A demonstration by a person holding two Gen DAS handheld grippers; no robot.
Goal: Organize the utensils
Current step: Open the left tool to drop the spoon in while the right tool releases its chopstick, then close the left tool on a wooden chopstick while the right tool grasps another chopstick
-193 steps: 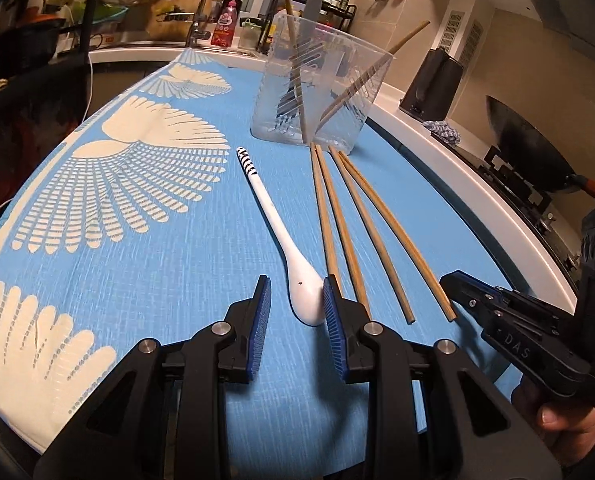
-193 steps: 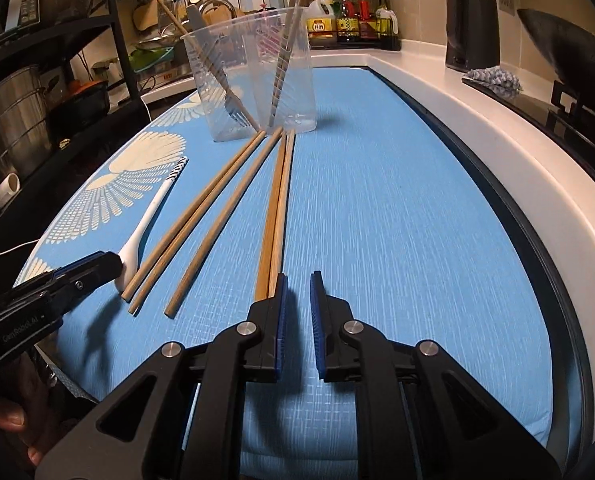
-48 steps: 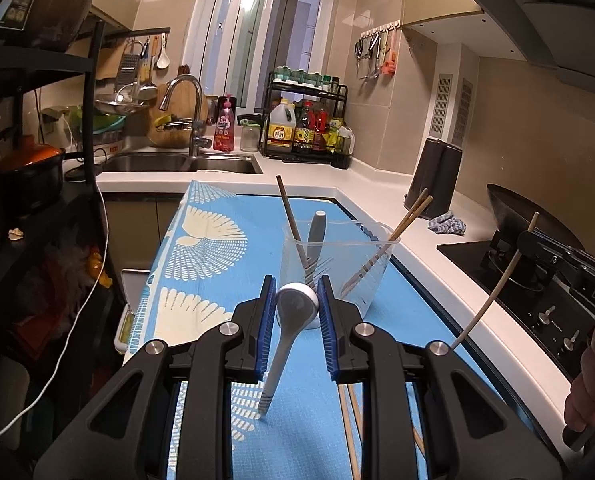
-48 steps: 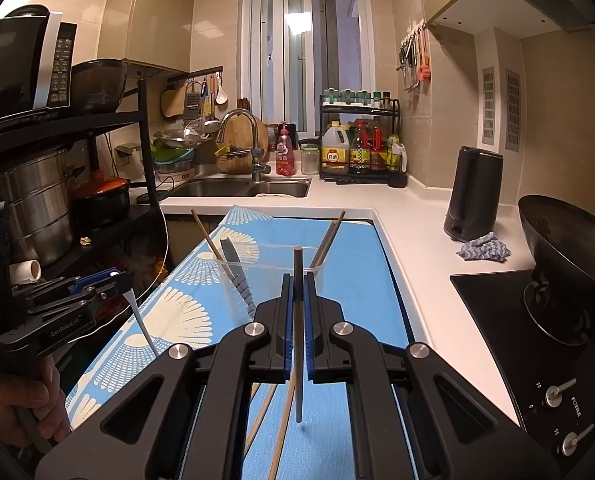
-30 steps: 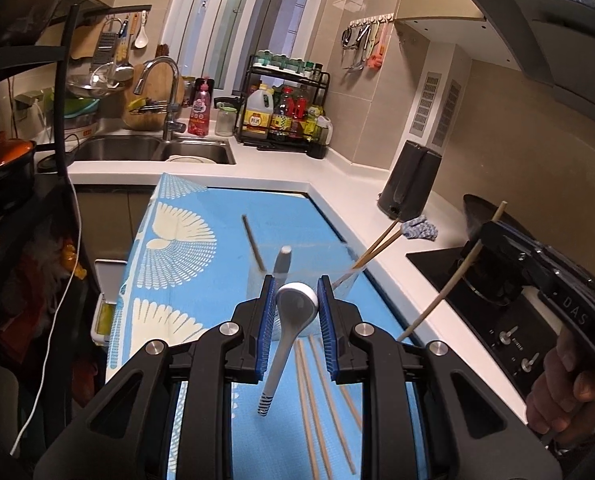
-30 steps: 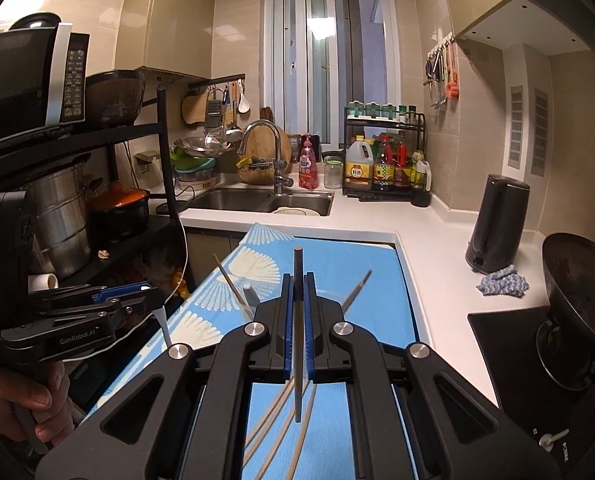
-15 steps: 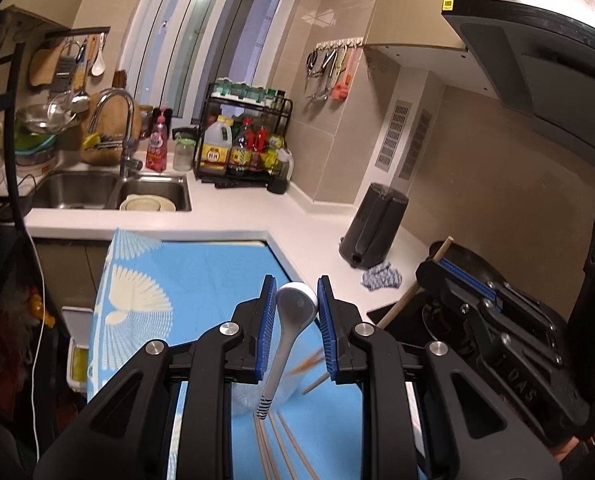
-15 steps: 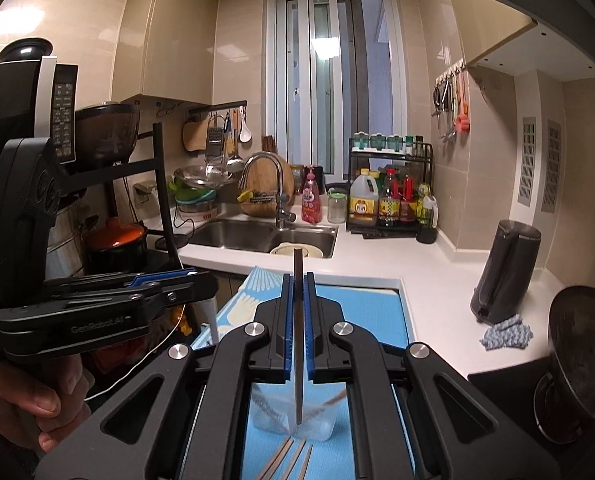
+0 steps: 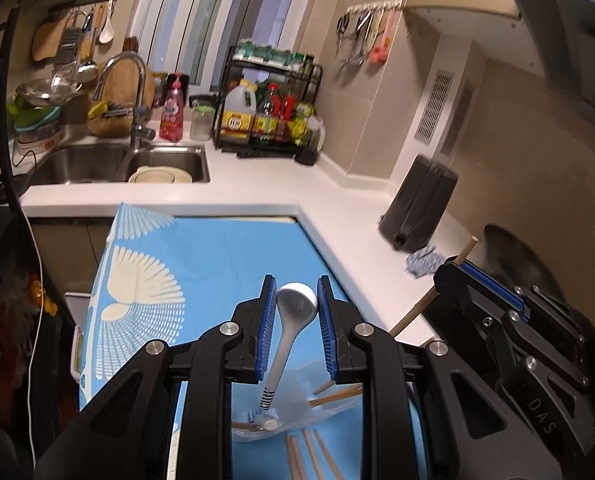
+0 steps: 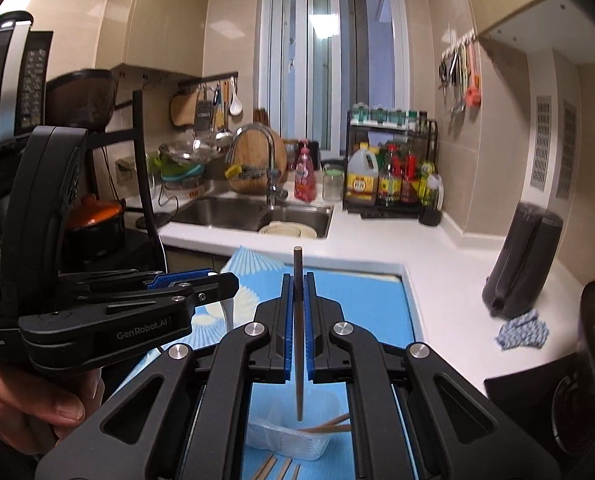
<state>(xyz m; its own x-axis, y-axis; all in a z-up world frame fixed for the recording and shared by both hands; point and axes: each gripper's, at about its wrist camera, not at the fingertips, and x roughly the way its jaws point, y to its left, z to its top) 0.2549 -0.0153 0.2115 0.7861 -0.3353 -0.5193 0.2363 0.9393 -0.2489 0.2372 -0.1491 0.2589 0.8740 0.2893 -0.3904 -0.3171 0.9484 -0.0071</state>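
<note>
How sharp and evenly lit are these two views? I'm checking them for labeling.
Left wrist view: fisheye bends the walls, the spoon is sharp, the cup below is smeared, the corners are dark. Right wrist view: the window glows pale, the chopstick is a dark silhouette, the kettle is blurred.

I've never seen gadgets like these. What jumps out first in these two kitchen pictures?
Two black hand-held grippers are raised over a blue patterned cloth. The left gripper pinches a white spoon by its bowl, striped handle hanging down, and the right gripper clamps one chopstick upright. Below both sits a clear plastic container that already holds utensils, with more chopsticks lying on the cloth beside it.
</note>
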